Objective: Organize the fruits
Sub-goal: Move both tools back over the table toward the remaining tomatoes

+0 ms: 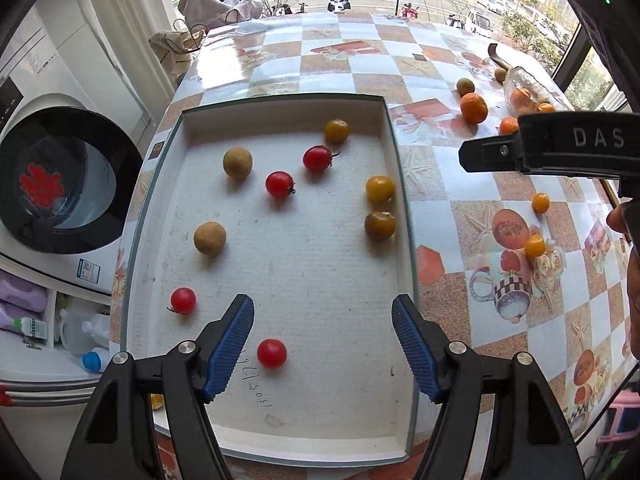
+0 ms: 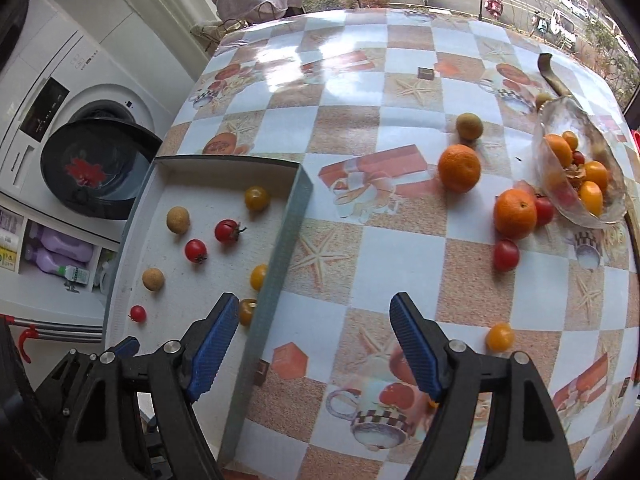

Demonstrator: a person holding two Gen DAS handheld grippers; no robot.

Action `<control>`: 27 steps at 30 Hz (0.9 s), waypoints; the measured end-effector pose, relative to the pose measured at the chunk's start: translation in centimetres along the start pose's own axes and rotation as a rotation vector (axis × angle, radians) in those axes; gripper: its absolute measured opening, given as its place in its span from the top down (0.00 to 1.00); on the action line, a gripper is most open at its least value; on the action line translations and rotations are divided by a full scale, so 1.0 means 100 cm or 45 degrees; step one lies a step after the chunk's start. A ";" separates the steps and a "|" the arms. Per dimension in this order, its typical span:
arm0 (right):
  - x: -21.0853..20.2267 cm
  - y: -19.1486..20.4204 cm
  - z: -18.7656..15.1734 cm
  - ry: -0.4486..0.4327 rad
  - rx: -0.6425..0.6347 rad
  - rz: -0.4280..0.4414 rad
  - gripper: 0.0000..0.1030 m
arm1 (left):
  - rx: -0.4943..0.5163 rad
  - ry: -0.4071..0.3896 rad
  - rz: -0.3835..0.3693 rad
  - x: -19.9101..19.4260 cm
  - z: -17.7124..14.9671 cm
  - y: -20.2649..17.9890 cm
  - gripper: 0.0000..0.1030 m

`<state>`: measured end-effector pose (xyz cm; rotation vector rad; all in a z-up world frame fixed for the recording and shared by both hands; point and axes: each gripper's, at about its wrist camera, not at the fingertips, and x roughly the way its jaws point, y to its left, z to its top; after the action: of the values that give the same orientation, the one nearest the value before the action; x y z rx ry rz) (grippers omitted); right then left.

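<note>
A white box lid [image 1: 192,120] [image 2: 298,200] lies on the table's left side. It holds several red cherry tomatoes [image 1: 271,353], yellow tomatoes [image 1: 380,189] and brown longans [image 1: 209,238]. My left gripper [image 1: 323,344] is open and empty above the lid's near half. My right gripper [image 2: 314,344] is open and empty above the tablecloth, just right of the lid's wall. Two oranges [image 2: 459,168] [image 2: 515,208], red tomatoes [image 2: 505,255], a yellow tomato [image 2: 499,337] and a brownish-green fruit [image 2: 469,126] lie loose on the table. The right gripper's body [image 1: 540,148] shows in the left wrist view.
A glass bowl [image 2: 600,216] with oranges and small tomatoes lies at the table's right edge. A washing machine [image 2: 80,120] with an open black door [image 1: 60,184] stands left of the table, bottles [image 2: 52,256] below it. A window is behind the table.
</note>
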<state>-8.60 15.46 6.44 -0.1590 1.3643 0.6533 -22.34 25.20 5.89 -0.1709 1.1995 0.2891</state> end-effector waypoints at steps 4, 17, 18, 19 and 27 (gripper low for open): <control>-0.009 -0.049 -0.006 -0.005 0.082 -0.097 0.22 | 0.041 -0.017 -0.046 -0.006 0.007 -0.025 0.29; 0.002 -0.127 -0.004 0.045 0.196 -0.122 0.36 | 0.105 0.022 -0.199 0.013 0.015 -0.112 0.29; 0.004 -0.128 -0.002 0.050 0.193 -0.115 0.39 | 0.109 0.026 -0.205 0.016 0.016 -0.117 0.29; 0.006 -0.129 -0.001 0.054 0.187 -0.109 0.40 | 0.114 0.028 -0.213 0.019 0.017 -0.123 0.29; 0.019 -0.130 0.016 0.062 0.127 -0.055 0.52 | 0.150 0.030 -0.228 0.047 0.022 -0.157 0.29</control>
<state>-0.41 6.25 1.58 -0.1250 1.4335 0.5473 -13.93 11.48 1.98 -0.1785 1.2122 0.0598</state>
